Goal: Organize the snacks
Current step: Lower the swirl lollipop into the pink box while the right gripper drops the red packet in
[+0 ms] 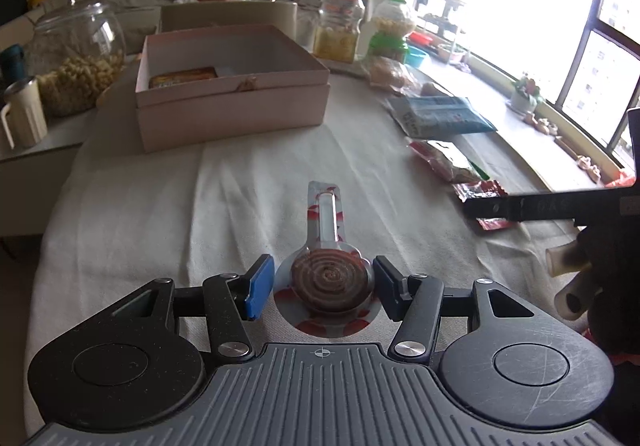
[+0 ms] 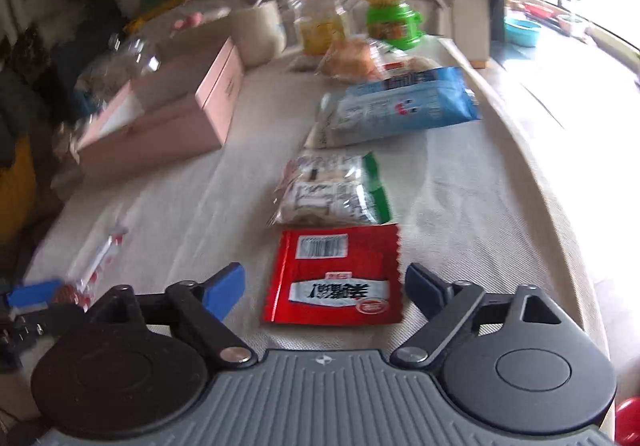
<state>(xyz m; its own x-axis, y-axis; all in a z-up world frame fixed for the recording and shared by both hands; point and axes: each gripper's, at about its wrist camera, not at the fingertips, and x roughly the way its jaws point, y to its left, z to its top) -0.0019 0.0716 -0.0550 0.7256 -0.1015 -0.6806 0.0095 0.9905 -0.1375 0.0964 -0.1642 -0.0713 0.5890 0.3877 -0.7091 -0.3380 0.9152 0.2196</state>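
One lollipop [image 1: 328, 278] lies between the wide-apart left gripper [image 1: 323, 286]; the right gripper [image 2: 325, 288] gapes around one red packet [image 2: 334, 278]; one pink box [image 1: 232, 86]

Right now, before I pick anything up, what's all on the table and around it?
Spiral lollipop: one, brown in clear red-printed wrapper, between the left tongs, untouched.
Red snack packet: one, between the right tongs.
Green-edged clear packet: one, behind the red one.
Blue-white bag: one, further back.
Pink box: one, open, an orange packet inside.
Red-lidded jar: one, clear, far end.
Green candy dispenser: one, beside that jar.
Glass jar: one, left side.
Left tongs: open.
Right tongs: open.
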